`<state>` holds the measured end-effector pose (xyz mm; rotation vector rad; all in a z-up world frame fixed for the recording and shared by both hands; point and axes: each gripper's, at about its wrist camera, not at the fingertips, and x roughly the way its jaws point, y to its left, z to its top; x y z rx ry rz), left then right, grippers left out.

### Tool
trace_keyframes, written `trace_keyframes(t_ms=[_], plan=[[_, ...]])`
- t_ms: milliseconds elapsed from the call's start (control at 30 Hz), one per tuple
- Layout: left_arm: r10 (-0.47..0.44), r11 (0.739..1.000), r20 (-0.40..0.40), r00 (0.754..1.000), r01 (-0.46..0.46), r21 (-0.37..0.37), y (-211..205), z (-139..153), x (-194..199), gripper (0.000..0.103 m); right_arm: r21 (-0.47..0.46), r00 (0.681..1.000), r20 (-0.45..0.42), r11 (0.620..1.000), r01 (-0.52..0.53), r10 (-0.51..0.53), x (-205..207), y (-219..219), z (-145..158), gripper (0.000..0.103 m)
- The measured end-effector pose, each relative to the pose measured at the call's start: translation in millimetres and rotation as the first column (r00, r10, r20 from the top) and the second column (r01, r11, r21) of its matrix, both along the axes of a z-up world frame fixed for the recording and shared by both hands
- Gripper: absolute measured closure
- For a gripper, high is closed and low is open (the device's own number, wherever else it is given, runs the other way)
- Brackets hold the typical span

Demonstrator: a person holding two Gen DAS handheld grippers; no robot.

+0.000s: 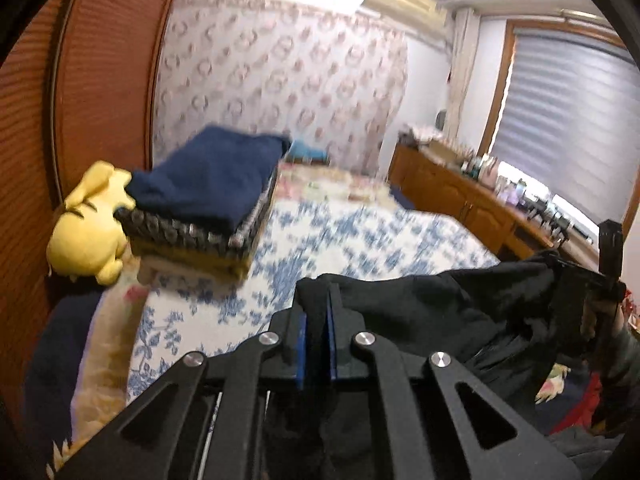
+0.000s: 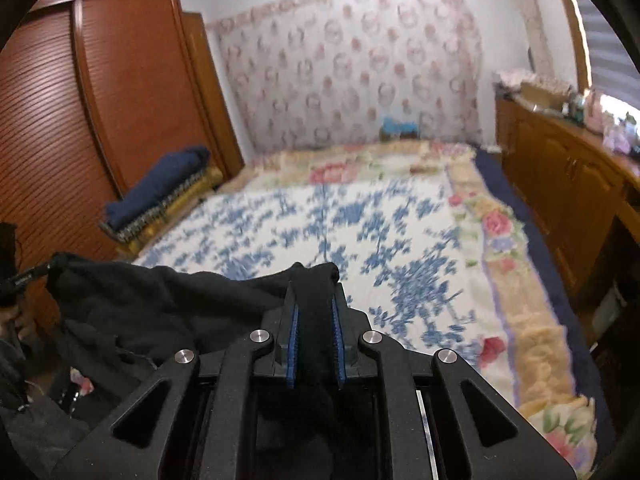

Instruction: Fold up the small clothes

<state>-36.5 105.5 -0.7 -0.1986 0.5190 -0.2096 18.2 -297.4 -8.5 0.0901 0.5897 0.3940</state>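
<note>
A black garment point(image 1: 432, 312) hangs stretched between my two grippers, above the near end of the bed. My left gripper point(image 1: 316, 292) is shut on one top corner of it. The cloth runs right to my right gripper point(image 1: 608, 276), seen at the far right of the left wrist view. In the right wrist view my right gripper point(image 2: 314, 280) is shut on the other corner of the black garment point(image 2: 160, 300), which sags to the left toward my left gripper point(image 2: 24, 276). The lower part of the garment is hidden below the fingers.
The bed carries a blue-flowered white blanket point(image 2: 360, 224). A stack of folded clothes with a navy piece on top point(image 1: 208, 188) sits at its left edge, beside a yellow plush toy point(image 1: 90, 224). A wooden wardrobe point(image 2: 120, 92) stands left, a cluttered wooden dresser point(image 2: 568, 160) right.
</note>
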Motion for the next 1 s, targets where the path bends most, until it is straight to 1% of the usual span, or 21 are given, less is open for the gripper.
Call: trace_keyframes(t_ms=[100,200,267,367,467,600,767,833,900,967,1000], plan=[[-0.009,1.000,0.036,0.999,0.008,0.005,-4.0,20.9,-9.0,0.098,0.004,0.999,0.051,1.000,0.000,-0.001,-19.1,-2.9,23.7,0.092],[-0.027,1.000,0.101,0.995,0.026,0.015,-11.8,47.6,-21.6,0.098,-0.011,0.994,0.107,1.000,-0.007,0.008,-36.2,-2.5,52.2,0.092],[-0.040,0.999,0.155,0.987,0.037,0.024,-17.2,67.5,-33.6,0.098,-0.018,0.989,0.144,1.000,-0.016,0.019,-48.2,-2.7,68.4,0.092],[-0.060,0.998,0.232,0.971,0.054,0.032,-22.6,97.8,-50.2,0.098,-0.028,0.975,0.221,0.999,-0.026,0.031,-72.0,-2.6,99.6,0.092],[-0.063,0.998,0.285,0.957,0.056,0.033,-22.8,120.9,-56.3,0.098,-0.018,0.947,0.320,1.000,-0.019,0.024,-98.4,-7.1,131.0,0.092],[-0.050,0.999,0.345,0.937,0.042,0.029,-18.4,142.6,-57.8,0.098,0.011,0.923,0.384,1.000,-0.005,0.000,-115.0,-16.2,158.2,0.092],[-0.037,0.999,0.411,0.911,0.022,0.039,-9.0,173.3,-49.3,0.098,-0.016,0.891,0.454,1.000,0.011,-0.002,-125.9,-16.8,195.1,0.092],[-0.030,0.999,0.426,0.904,0.013,0.044,-4.4,186.9,-38.2,0.098,-0.032,0.880,0.474,0.999,0.017,0.000,-126.4,-15.1,207.7,0.092],[-0.022,0.999,0.426,0.904,0.001,0.049,-1.8,196.3,-22.0,0.098,-0.049,0.870,0.493,0.999,0.020,0.007,-119.6,-14.2,222.0,0.092],[-0.011,0.997,0.417,0.909,-0.020,0.068,-2.5,199.9,0.0,0.098,-0.071,0.868,0.497,0.997,0.030,0.009,-108.4,-14.4,231.8,0.092],[-0.005,0.997,0.400,0.917,-0.028,0.077,-2.3,198.9,19.8,0.098,-0.086,0.870,0.493,0.996,0.035,0.012,-96.3,-13.1,236.2,0.092]])
